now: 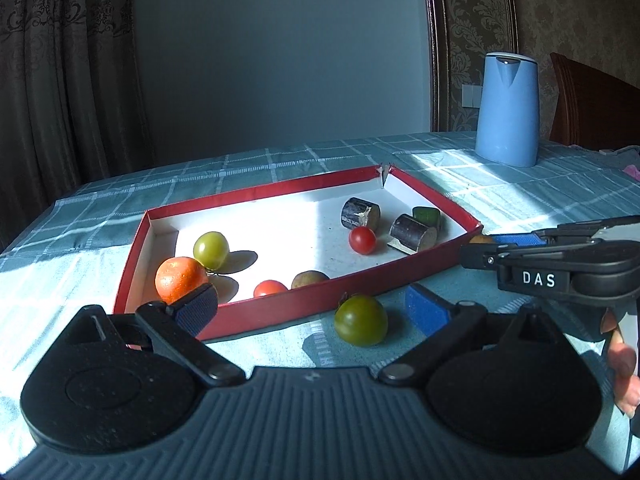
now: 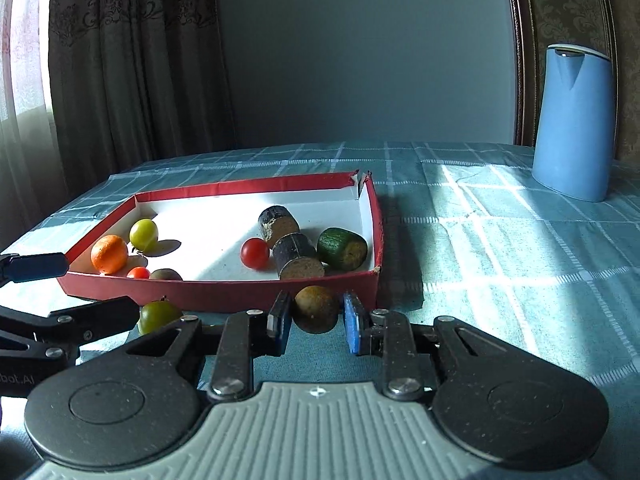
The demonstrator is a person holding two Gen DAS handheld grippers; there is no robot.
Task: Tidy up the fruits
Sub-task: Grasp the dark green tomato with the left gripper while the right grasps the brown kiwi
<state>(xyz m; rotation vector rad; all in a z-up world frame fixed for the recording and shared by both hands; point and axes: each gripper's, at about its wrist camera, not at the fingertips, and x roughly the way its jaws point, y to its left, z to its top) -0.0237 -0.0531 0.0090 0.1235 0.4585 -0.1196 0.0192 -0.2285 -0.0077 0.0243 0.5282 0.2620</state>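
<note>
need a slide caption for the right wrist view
Right hand-held gripper open around a brown fruit on the tablecloth, just outside the red tray.

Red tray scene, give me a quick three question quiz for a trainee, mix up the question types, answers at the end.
1. True or false: the dark green tomato lies inside the red tray.
2. Which item sits between the right gripper's open fingers? A) the orange B) the brown round fruit C) the blue jug
3. Fill in: the left gripper is wide ____, with the dark green tomato on the tablecloth between its fingers.

Key: 1 false, it lies on the cloth in front of the tray's near wall. 2 B. 3 open.
</note>
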